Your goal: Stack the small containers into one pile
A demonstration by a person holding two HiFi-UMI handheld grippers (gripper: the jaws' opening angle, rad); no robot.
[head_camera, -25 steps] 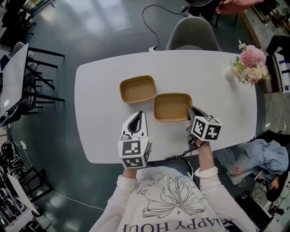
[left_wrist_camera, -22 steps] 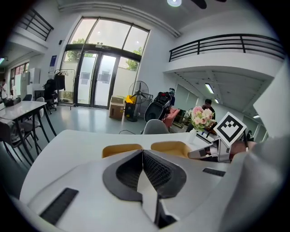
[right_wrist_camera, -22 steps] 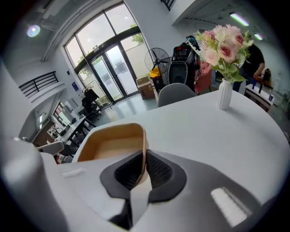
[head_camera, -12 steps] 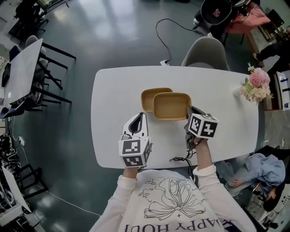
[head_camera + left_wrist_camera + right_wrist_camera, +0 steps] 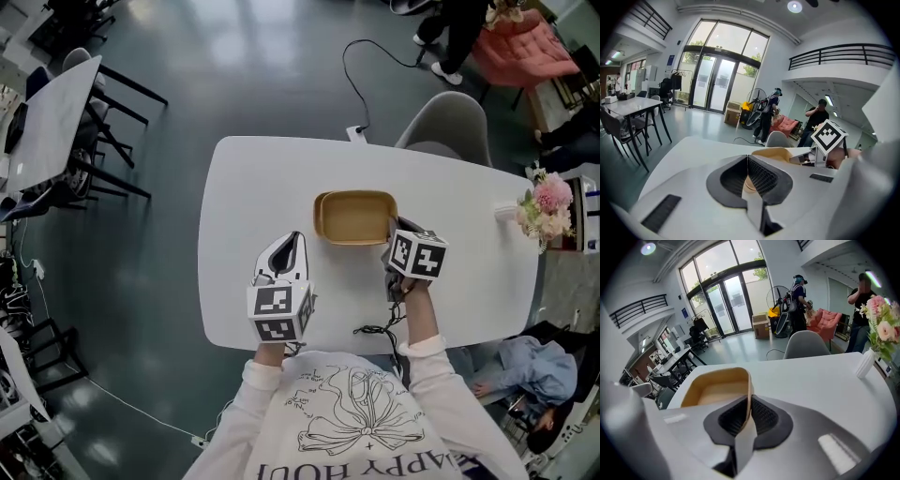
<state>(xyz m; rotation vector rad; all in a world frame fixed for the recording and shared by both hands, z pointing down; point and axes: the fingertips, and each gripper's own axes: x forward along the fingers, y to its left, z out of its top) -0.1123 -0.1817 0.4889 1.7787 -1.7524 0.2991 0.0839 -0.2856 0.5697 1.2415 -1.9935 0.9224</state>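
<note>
- My right gripper point(image 5: 749, 411) is pinched narrow on the near wall of a container point(image 5: 715, 390), one pad inside and one outside. The rest of it stretches away ahead of the jaws.
- Beneath it lies the lower container point(image 5: 318, 214). Only a sliver of its rim shows, ahead and to the left of my jaws, so the two nearly line up (seated or hovering, I can't tell).
- My left gripper point(image 5: 747, 174) is closed on nothing. Both containers sit ahead of it and off to its right, apart from it.
- The first risk is the offset: released now, my container would probably perch crooked on that rim instead of nesting.
- I hold one thin wall at one end, so the far end may sag, catch and jam.
- My outer pad sits where the lower wall must go, so pressing down could wedge it.
- Nothing steadies the lower container, so a push might skid it across the table point(image 5: 450, 178).
</note>
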